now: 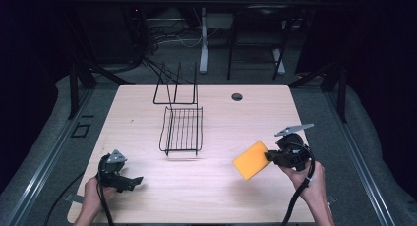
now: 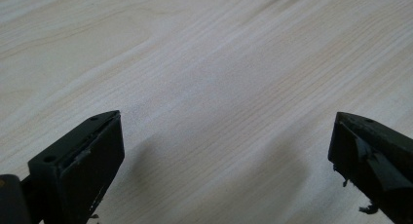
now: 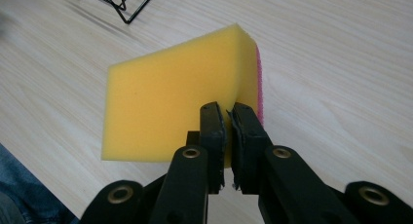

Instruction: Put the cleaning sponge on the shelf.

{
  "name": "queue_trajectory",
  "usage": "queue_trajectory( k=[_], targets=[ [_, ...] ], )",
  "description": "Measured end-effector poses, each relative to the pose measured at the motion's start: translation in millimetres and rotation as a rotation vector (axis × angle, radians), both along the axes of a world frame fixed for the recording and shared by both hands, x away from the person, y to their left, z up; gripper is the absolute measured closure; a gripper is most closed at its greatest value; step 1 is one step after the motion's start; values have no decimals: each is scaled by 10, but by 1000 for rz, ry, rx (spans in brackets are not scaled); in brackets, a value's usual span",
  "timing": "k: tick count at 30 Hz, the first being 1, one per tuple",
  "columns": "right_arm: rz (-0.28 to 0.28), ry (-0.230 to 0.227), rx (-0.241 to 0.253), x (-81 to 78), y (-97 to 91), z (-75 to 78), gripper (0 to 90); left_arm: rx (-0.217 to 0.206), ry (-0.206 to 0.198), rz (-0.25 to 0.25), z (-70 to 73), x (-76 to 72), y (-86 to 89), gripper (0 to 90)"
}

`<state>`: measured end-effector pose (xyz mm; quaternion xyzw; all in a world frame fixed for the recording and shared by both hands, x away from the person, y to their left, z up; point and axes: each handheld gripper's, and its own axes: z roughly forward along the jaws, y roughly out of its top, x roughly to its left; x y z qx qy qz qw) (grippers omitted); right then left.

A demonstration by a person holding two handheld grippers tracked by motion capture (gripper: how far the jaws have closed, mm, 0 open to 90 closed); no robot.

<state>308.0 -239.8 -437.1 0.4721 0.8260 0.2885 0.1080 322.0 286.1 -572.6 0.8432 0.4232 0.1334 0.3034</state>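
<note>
At the near edge of the counter (image 1: 206, 196), two hands are seen coming in from below in the high view; the left hand (image 1: 91, 194) is wrapped around the left tongs (image 1: 130, 182), which are held low over the bare wood at the near left corner; in the left gripper view their two black jaws are shown standing wide apart with nothing between them, pale wood grain lying beyond. On the near right, the right hand (image 1: 307, 179) is closed around the right tongs (image 1: 268, 157), from which a black cable is trailed toward the counter's edge and on top of which a grey three-cornered plate is carried; these tongs are clamped on one edge of a yellow sponge (image 1: 251, 160). In the right gripper view the sponge (image 3: 170, 107) is seen pinched between the nearly closed jaws, its broad yellow face turned to the left of that view and a thin pink layer (image 3: 259, 87) showing along its right side; it is held tilted and above the counter. Farther off, near the middle of the counter, a black wire basket (image 1: 182, 130) is set; just behind it a taller black wire frame (image 1: 176, 86) is stood; a small dark round hole (image 1: 237, 97) is seen near the far edge. Beyond the counter, a dim floor with cables and furniture legs is made out.
</note>
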Motion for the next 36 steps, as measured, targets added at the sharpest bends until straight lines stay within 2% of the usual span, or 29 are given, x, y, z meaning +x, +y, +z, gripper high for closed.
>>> queue_trajectory(
  k=[14, 15, 24, 36],
  targets=[
    [48, 25, -49, 182, 216, 91, 844, 1, 0, -5, 0, 1, 0, 1],
    [44, 21, -39, 190, 231, 91, 844, 3, 0, -6, 1, 1, 1, 1],
    [58, 20, -48, 281, 327, 138, 842, 2, 0, -7, -1, 2, 0, 1],
    [90, 10, -22, 404, 543, 201, 840, 2, -1, -7, 1, 0, 5, 1]
  ],
)
